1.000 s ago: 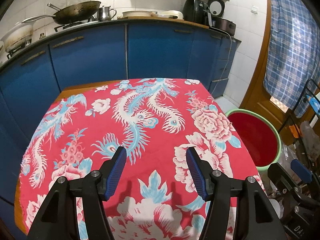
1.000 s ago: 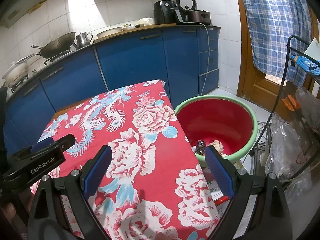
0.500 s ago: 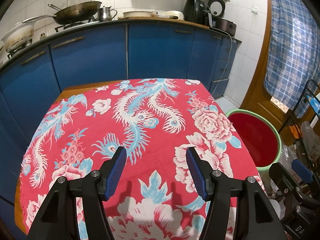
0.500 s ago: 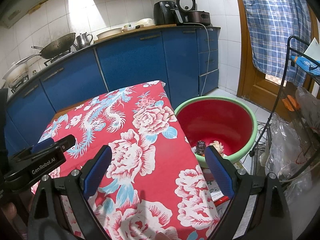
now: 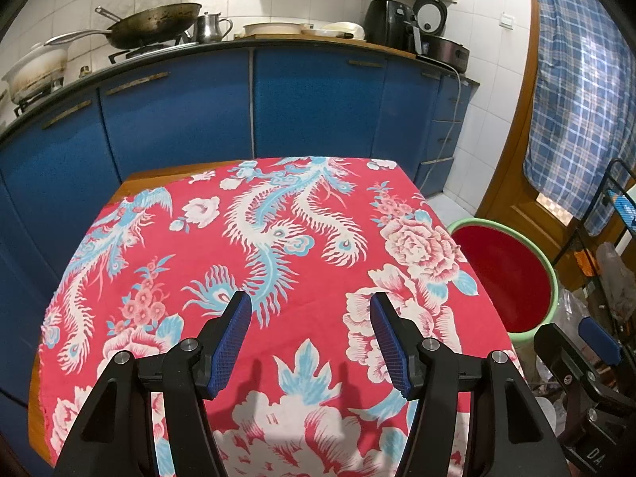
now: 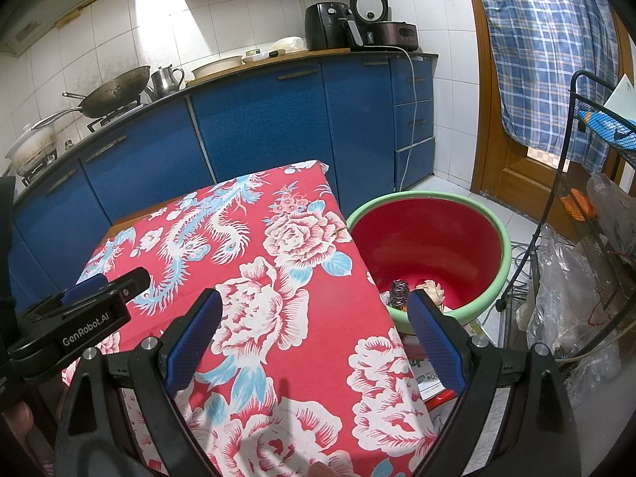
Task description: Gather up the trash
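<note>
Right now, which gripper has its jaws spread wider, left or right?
The right gripper: its blue pads span from the tablecloth past the table edge to the red basin. The left gripper is open too, but narrower.

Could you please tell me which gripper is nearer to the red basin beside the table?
Right. The right gripper hangs over the table's edge with the red basin just beyond its outer finger. The left gripper is over the middle of the tablecloth, farther from the basin.
</note>
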